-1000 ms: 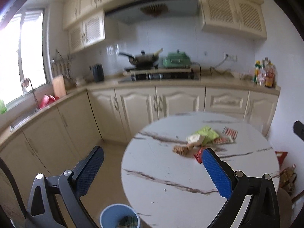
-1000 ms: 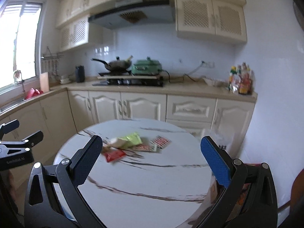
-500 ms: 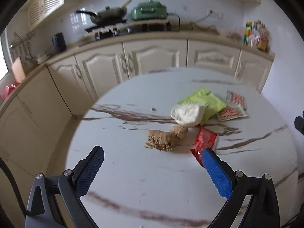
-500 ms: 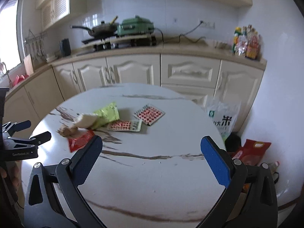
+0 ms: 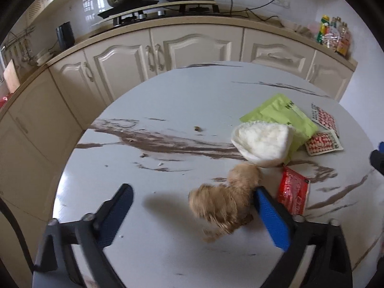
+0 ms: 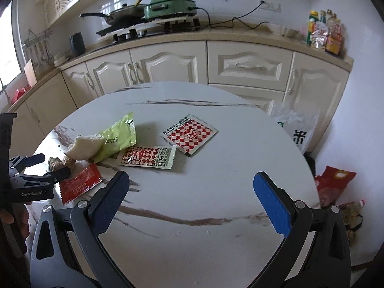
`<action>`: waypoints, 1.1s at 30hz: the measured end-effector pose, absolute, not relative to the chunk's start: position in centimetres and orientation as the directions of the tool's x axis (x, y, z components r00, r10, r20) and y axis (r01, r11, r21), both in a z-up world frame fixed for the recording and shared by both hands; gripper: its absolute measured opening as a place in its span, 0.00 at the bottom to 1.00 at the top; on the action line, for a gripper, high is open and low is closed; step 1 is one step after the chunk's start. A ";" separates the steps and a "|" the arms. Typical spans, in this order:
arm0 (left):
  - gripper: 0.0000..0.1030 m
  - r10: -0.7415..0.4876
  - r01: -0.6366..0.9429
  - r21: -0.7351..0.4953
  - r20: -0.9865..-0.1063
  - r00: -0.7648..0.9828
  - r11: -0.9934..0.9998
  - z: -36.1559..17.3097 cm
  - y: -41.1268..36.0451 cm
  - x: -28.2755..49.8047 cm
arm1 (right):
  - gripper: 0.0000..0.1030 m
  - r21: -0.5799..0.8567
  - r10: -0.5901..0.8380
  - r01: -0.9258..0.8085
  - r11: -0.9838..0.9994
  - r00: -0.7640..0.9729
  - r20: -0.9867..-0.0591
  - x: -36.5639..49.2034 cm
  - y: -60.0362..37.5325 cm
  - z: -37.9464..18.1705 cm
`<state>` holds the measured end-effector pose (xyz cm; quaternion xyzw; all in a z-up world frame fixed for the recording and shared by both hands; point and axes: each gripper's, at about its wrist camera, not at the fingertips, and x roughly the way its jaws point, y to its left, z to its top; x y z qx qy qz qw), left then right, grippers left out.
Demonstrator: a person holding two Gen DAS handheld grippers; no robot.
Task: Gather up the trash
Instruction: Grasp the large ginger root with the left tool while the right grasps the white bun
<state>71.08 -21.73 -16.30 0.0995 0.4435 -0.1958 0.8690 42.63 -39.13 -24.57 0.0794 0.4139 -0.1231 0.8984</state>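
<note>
Trash lies on a round white marble table [image 5: 168,100]. A brown knobbly piece like ginger [image 5: 225,199] lies between my open left gripper's [image 5: 192,204] fingers, against the right finger [image 5: 268,213]. Beyond it are a white lump [image 5: 264,144], a green packet [image 5: 280,115], a red sachet [image 5: 292,192] and two red-checked sachets [image 5: 324,141]. In the right wrist view my right gripper [image 6: 189,194] is open and empty above the table's near side. The checked sachets [image 6: 189,133] [image 6: 147,157], the green packet [image 6: 120,134] and the red sachet [image 6: 79,184] lie ahead. The left gripper [image 6: 45,165] shows at the left.
Cream kitchen cabinets and a counter [image 6: 240,31] with a stove, pan and green cooker [image 6: 172,4] run behind the table. Bottles [image 6: 324,33] stand at the counter's right end. Bags [image 6: 297,129] and a red sack [image 6: 333,182] sit on the floor right of the table.
My left gripper has moved forward and down over the table until the brown piece lies between its fingers. My right gripper has moved closer to the table and tilted down.
</note>
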 end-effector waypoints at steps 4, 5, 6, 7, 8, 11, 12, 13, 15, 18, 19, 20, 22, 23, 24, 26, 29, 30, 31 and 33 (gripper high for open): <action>0.64 -0.300 0.466 -0.028 -0.800 0.520 0.884 -16.2 -21.7 71.4 | 1.00 0.035 -0.147 0.273 0.961 0.618 -0.773 43.3 -38.6 -25.0; 0.58 -0.310 0.477 -0.032 -0.798 0.517 0.878 -16.1 -21.6 71.5 | 1.00 0.034 -0.145 0.270 0.962 0.616 -0.774 43.4 -38.4 -25.1; 0.55 -0.319 0.488 -0.035 -0.796 0.515 0.872 -15.8 -21.6 71.9 | 1.00 0.034 -0.142 0.265 0.964 0.615 -0.776 43.6 -38.2 -25.0; 0.45 -0.328 0.495 -0.039 -0.793 0.513 0.868 -15.8 -21.5 71.7 | 1.00 0.035 -0.137 0.259 0.965 0.615 -0.777 43.7 -38.0 -25.0; 0.43 -0.337 0.501 -0.044 -0.790 0.512 0.864 -15.7 -21.4 71.7 | 1.00 0.034 -0.135 0.255 0.966 0.614 -0.778 43.9 -37.7 -25.0; 0.42 -0.348 0.509 -0.047 -0.784 0.514 0.860 -16.3 -20.6 70.8 | 1.00 0.033 -0.118 0.229 0.973 0.615 -0.780 44.5 -36.5 -24.8; 0.42 -0.350 0.509 -0.049 -0.782 0.515 0.859 -16.9 -20.1 69.9 | 1.00 0.034 -0.112 0.219 0.975 0.618 -0.778 44.7 -36.1 -24.6; 0.42 -0.351 0.504 -0.053 -0.780 0.518 0.862 -17.1 -19.5 69.2 | 1.00 0.037 -0.101 0.206 0.978 0.621 -0.777 44.9 -35.6 -24.5; 0.42 -0.350 0.496 -0.058 -0.779 0.520 0.866 -17.9 -18.3 67.3 | 1.00 0.041 -0.084 0.184 0.982 0.622 -0.779 45.5 -34.6 -24.4; 0.42 -0.355 0.479 -0.079 -0.776 0.521 0.874 -18.7 -17.7 65.5 | 1.00 0.040 -0.063 0.152 0.988 0.618 -0.784 46.5 -33.0 -24.5; 0.42 -0.365 0.477 -0.090 -0.770 0.523 0.874 -18.5 -17.3 65.0 | 1.00 0.043 -0.053 0.140 0.989 0.615 -0.787 47.0 -32.4 -24.6; 0.42 -0.370 0.472 -0.098 -0.765 0.527 0.876 -18.2 -16.7 64.7 | 1.00 0.045 -0.044 0.131 0.990 0.609 -0.792 47.4 -31.8 -24.8; 0.42 -0.367 0.461 -0.096 -0.754 0.545 0.882 -17.5 -15.3 63.8 | 1.00 0.053 -0.022 0.108 0.993 0.600 -0.800 48.3 -30.5 -25.3; 0.42 -0.367 0.455 -0.098 -0.748 0.553 0.885 -17.2 -14.8 63.4 | 1.00 0.053 -0.017 0.100 0.994 0.597 -0.802 48.6 -30.0 -25.4; 0.42 -0.368 0.452 -0.099 -0.743 0.559 0.886 -16.9 -14.1 63.0 | 1.00 0.051 -0.012 0.090 0.995 0.590 -0.807 49.1 -29.3 -25.7; 0.42 -0.365 0.441 -0.100 -0.734 0.572 0.892 -16.3 -12.9 62.1 | 1.00 0.050 0.004 0.062 0.997 0.582 -0.813 50.1 -27.8 -26.2; 0.42 -0.360 0.430 -0.097 -0.723 0.590 0.898 -15.5 -11.3 60.9 | 1.00 0.049 0.020 0.037 0.998 0.564 -0.825 51.5 -26.0 -27.0; 0.42 -0.367 0.429 -0.104 -0.717 0.593 0.897 -15.2 -10.8 60.5 | 1.00 0.048 0.021 0.034 0.998 0.557 -0.830 51.9 -25.7 -27.2; 0.42 -0.371 0.432 -0.106 -0.714 0.594 0.896 -15.1 -10.5 60.2 | 1.00 0.049 0.023 0.033 0.998 0.551 -0.834 52.4 -25.3 -27.5; 0.42 -0.376 0.433 -0.109 -0.707 0.599 0.895 -14.8 -9.9 59.4 | 1.00 0.039 0.013 0.036 0.999 0.545 -0.838 53.3 -24.8 -27.9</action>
